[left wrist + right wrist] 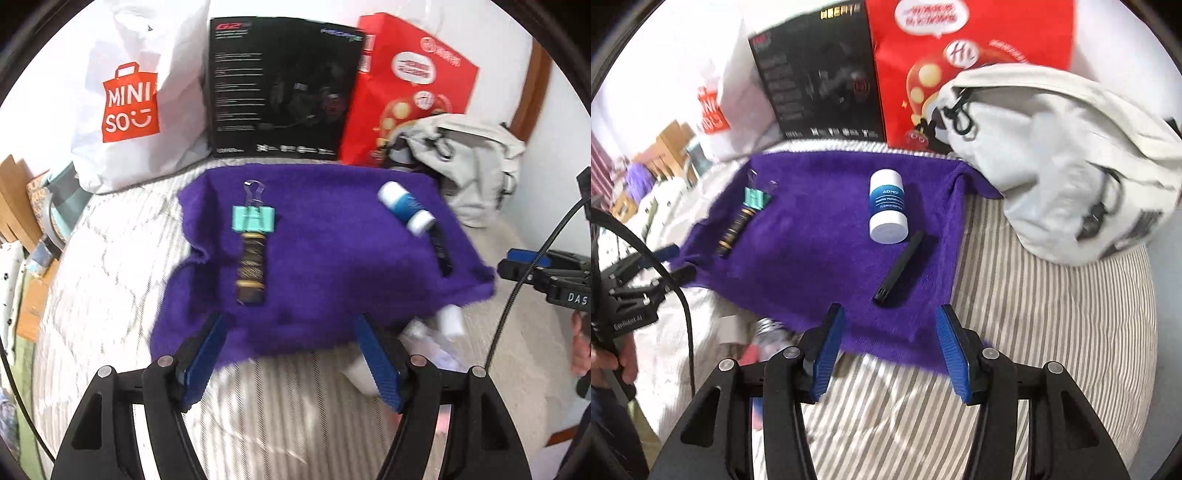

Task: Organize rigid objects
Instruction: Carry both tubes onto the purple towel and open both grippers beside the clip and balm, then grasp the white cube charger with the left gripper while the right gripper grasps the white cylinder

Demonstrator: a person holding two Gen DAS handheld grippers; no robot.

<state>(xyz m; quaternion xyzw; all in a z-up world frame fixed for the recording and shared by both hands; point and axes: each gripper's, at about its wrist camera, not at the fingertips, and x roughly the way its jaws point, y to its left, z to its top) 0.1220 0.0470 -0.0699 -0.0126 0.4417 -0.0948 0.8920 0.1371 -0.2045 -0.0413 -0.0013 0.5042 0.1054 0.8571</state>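
Note:
A purple cloth (314, 266) (827, 243) lies spread on a striped bed. On its left part lie a teal binder clip (254, 218) (756, 198) and, touching it, a dark gold-banded tube (251, 267) (734, 230). On the right part lie a white and blue bottle (404, 206) (888, 207) on its side and a black stick (899, 267) (441, 253). My left gripper (290, 323) is open over the cloth's near edge, holding nothing. My right gripper (888, 314) is open too, just short of the black stick.
A white shopping bag (140, 92), a black box (280, 88) (820, 81) and a red box (410, 85) (960, 62) stand behind the cloth. A grey backpack (1060, 158) (469, 162) lies at the right. Loose white and clear items (436, 336) (764, 332) lie at the cloth's near edge.

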